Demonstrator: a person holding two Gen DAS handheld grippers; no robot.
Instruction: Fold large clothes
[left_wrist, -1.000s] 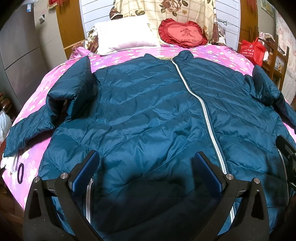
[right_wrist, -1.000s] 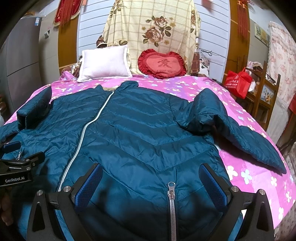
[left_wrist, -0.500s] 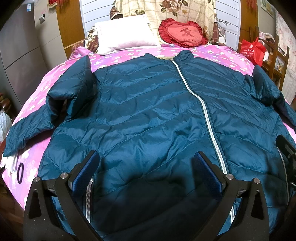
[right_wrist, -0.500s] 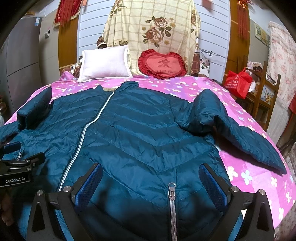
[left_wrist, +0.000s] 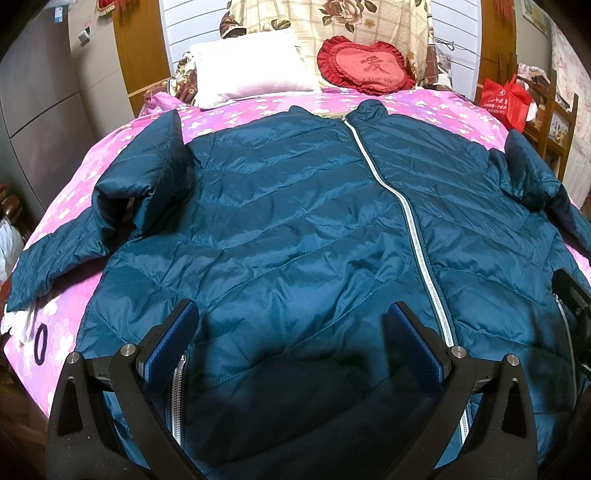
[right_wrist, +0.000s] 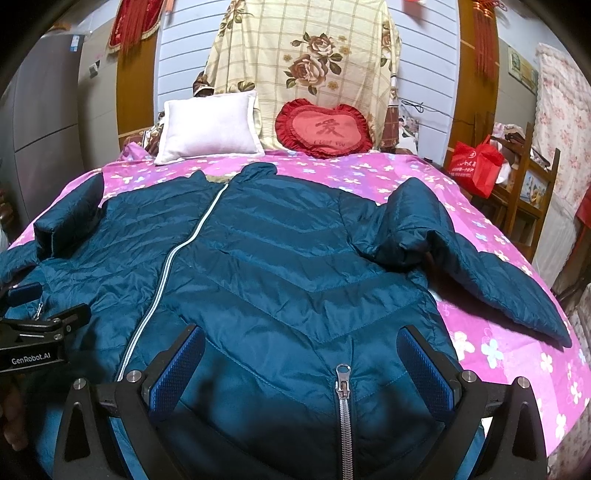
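A large teal quilted jacket (left_wrist: 295, 221) lies flat, front up and zipped, on a pink flowered bed (left_wrist: 92, 158); it also shows in the right wrist view (right_wrist: 295, 266). Both sleeves are bent at the elbow, the left sleeve (left_wrist: 144, 184) and the right sleeve (right_wrist: 424, 236). My left gripper (left_wrist: 291, 325) is open and empty above the hem's left half. My right gripper (right_wrist: 301, 354) is open and empty above the hem's right half, over a pocket zipper (right_wrist: 343, 387). The left gripper's body (right_wrist: 33, 339) shows at the right wrist view's left edge.
A white pillow (right_wrist: 210, 127) and a red heart cushion (right_wrist: 325, 129) lean at the head of the bed under a floral cloth (right_wrist: 303, 66). A red bag (right_wrist: 476, 166) sits on wooden shelving at the right. A grey cabinet (left_wrist: 40, 110) stands on the left.
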